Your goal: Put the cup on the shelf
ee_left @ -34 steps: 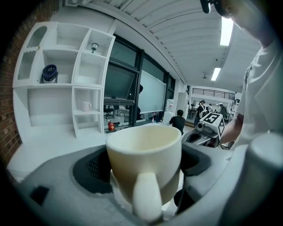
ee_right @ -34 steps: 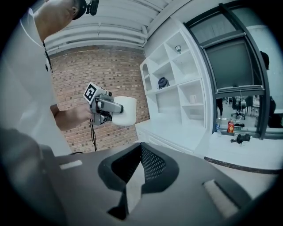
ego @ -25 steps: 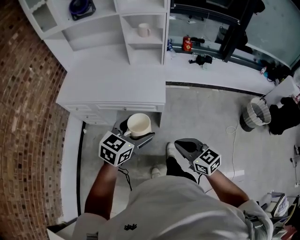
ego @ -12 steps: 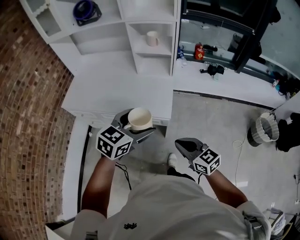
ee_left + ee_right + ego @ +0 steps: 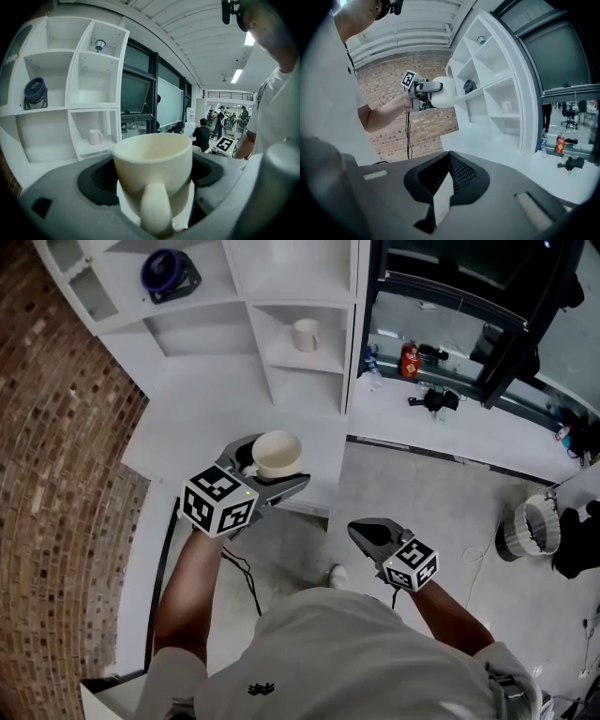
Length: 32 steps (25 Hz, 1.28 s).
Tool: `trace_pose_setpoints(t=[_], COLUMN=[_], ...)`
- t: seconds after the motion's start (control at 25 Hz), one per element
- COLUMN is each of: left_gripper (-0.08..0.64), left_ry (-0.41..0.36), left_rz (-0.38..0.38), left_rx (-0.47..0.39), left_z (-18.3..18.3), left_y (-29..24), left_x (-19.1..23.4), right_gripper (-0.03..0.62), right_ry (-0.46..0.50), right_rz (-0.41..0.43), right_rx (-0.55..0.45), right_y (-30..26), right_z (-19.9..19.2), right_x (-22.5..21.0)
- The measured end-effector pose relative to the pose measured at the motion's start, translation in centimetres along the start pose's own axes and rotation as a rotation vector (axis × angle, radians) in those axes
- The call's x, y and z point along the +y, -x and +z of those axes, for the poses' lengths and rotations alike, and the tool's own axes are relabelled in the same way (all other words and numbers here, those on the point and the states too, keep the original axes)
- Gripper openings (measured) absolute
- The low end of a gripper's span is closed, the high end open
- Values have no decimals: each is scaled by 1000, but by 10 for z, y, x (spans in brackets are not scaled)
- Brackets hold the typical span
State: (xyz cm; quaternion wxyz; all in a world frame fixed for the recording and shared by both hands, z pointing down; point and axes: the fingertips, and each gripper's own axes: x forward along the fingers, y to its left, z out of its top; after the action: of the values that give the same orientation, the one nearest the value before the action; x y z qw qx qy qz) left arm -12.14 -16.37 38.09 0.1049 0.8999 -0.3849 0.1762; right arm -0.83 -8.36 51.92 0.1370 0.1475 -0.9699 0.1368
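A cream cup with its handle toward me sits upright between the jaws of my left gripper, which is shut on its body. In the left gripper view the cup fills the middle, the jaws pressing on both sides. It hangs over the front of the white counter, below the white shelf unit. My right gripper is lower and to the right, over the floor, shut with nothing in it. In the right gripper view the held cup shows in front of the shelves.
A small white mug stands in one shelf compartment, and a dark blue fan-like object in a higher one to its left. A brick wall runs along the left. A window ledge with a red bottle and a bin lie right.
My left gripper has carried the cup up and forward, from above the floor to over the counter's front edge. The shelf unit is nearer. The right gripper has hardly moved.
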Motion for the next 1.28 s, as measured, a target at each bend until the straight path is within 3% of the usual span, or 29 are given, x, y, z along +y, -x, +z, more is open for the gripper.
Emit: trace_pose_setpoints(t=[0.28,0.68,1.28], left_gripper=[437,437,437], left_ry=[-12,-51,-144], left_rz=[31,9,-66], left_rx=[-27,-40,-78], left_z=[41,104,206], left_y=[-29,-63,-112], left_x=[38,104,204], right_gripper=[11,11,11], right_ry=[44,37,41], right_rz=[40,54,-32], right_rx=[34,34,36], right_y=[-3,-35,-98], right_z=[0,23,72], right_x=[-42,-78,-138])
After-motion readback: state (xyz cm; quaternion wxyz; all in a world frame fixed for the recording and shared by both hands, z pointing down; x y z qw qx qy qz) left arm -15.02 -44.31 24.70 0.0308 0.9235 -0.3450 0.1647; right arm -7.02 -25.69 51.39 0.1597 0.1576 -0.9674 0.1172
